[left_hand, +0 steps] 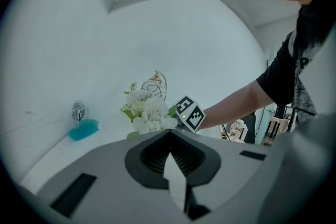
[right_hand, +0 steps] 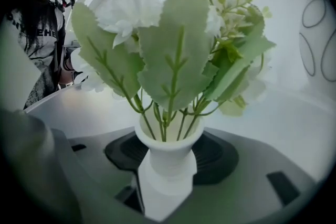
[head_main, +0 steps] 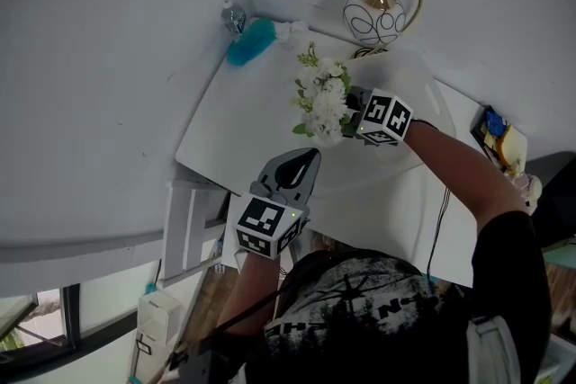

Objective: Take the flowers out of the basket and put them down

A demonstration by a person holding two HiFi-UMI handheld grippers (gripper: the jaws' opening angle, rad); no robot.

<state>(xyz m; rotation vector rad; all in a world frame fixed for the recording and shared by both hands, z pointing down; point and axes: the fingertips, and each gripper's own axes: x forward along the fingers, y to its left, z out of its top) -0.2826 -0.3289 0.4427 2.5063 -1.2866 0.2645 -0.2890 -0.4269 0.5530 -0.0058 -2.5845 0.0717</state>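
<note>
Two grippers are out over the white table (head_main: 243, 121), and the basket (head_main: 373, 16) at its far edge serves as the marker for everything else. Nearest the person and farthest from the basket, the left gripper (head_main: 304, 163) hovers over the table's near edge. Its jaws are drawn together to a point and there is nothing between them.

Closer to the basket, the right gripper (head_main: 353, 105) reaches in from the person's right. Its jaws are closed on the neck of a small white vase (right_hand: 167, 157). The vase holds the flowers (head_main: 324, 99), a bunch of white blooms with pale green leaves whose stems drop straight into its mouth. Vase and flowers sit outside the basket, just beside it on the side nearer the person. Whether the vase's foot rests on the table cannot be told.

The basket itself is round and white with dark looping lines and a gold handle arching over it, and what lies inside it is not visible. To the left of the basket, along the wall, lies a teal brush (head_main: 250, 42). A small bottle (head_main: 232, 16) stands just past the brush, farther from the basket.
</note>
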